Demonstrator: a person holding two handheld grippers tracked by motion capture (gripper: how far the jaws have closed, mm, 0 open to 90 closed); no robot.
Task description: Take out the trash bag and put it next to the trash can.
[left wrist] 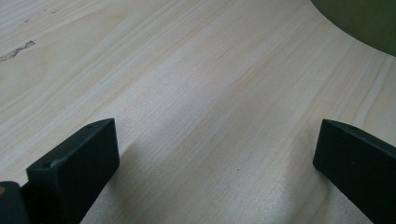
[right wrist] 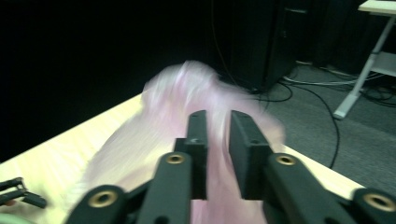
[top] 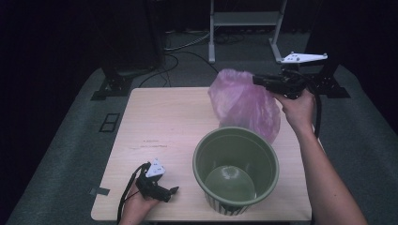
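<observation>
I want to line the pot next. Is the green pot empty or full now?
Empty. In the high view the pot stands upright and its bare bottom shows; the pink bag hangs behind it, outside the rim.

We read the counter (top: 159, 122) as pale wood, matt, fine straight grain, a few scuffs. Bag (top: 244, 103): thin pink plastic film, translucent, crinkled, slight sheen. Bucket (top: 236, 168): green plastic, smooth, semi-gloss inside, ribbed outer wall near the base. Right gripper (right wrist: 218, 154) fingers (right wrist: 247, 149): black matt plastic, brass-coloured inserts. Left gripper (left wrist: 215, 163) fingers (left wrist: 74, 168): same matt black. Floor (top: 70, 154): grey carpet, rough.
</observation>
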